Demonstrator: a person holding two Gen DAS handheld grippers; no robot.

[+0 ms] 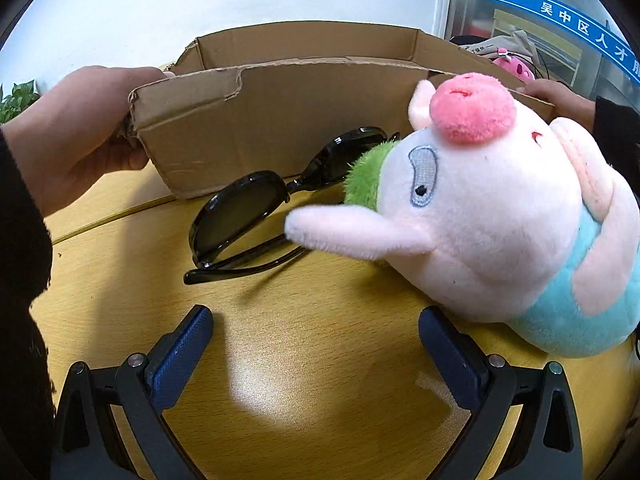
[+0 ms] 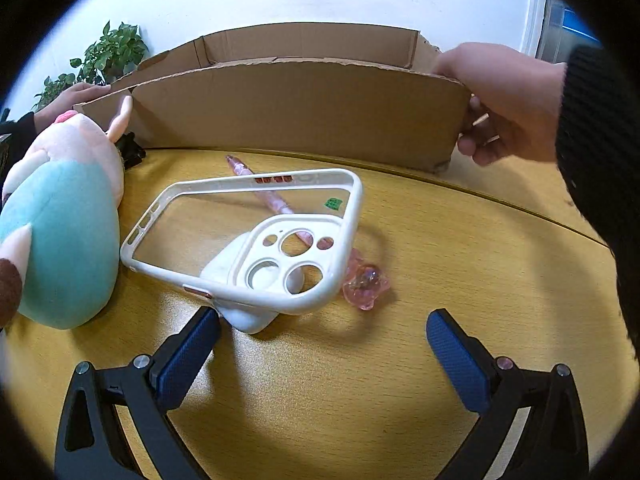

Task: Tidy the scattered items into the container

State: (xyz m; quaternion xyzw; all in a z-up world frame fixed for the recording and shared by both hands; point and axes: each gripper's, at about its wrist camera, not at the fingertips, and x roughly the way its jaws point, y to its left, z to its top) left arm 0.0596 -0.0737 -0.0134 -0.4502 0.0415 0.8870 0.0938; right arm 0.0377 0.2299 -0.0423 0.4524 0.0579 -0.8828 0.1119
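A cardboard box (image 1: pixel 256 120) stands at the back of the yellow table (image 1: pixel 300 360); two bare hands (image 1: pixel 76 128) hold its ends. Black sunglasses (image 1: pixel 256 216) lie in front of it, beside a plush pig (image 1: pixel 500 220) in a teal shirt. My left gripper (image 1: pixel 316 344) is open and empty, short of both. In the right wrist view the box (image 2: pixel 300 112) sits behind a white phone case (image 2: pixel 256 236), which lies on a pink pen (image 2: pixel 248 176) and a white object (image 2: pixel 244 316), next to a pink charm (image 2: pixel 366 284). My right gripper (image 2: pixel 320 344) is open and empty, just before the case. The pig (image 2: pixel 64 220) lies left.
A green plant (image 2: pixel 108 56) stands at the back left by the white wall. A hand (image 2: pixel 508 104) and dark sleeve (image 2: pixel 600 160) hold the box's right end. A glass partition with a blue sign (image 1: pixel 560 16) and a pink item (image 1: pixel 516 68) are at the back right.
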